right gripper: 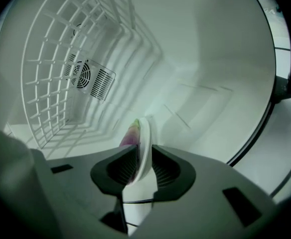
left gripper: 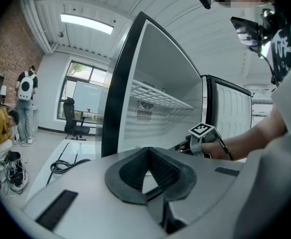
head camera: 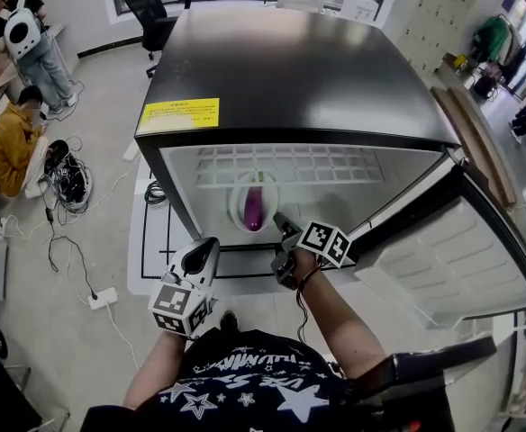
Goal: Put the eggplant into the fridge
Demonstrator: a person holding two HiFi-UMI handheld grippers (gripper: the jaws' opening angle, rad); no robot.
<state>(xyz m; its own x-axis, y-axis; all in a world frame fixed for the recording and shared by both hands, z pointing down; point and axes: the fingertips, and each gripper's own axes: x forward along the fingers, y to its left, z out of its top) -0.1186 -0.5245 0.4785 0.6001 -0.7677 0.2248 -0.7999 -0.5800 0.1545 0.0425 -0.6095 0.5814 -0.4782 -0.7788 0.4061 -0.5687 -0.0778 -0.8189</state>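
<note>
In the head view, the eggplant [head camera: 255,210] is lying on a white plate [head camera: 237,207] that is sitting inside the open fridge [head camera: 290,70], near the front edge of the fridge floor. The right gripper [head camera: 281,221] is reaching in at the plate's right rim, while the left gripper [head camera: 209,244] is hanging outside, in front of the fridge.

In the left gripper view, the left gripper [left gripper: 146,152] is keeping its jaws pressed together with nothing between them.

In the right gripper view, the right gripper [right gripper: 141,156] is pinching the rim of the plate [right gripper: 144,141]. The eggplant [right gripper: 131,134] is resting on the plate's face, just beyond the left jaw.
</note>
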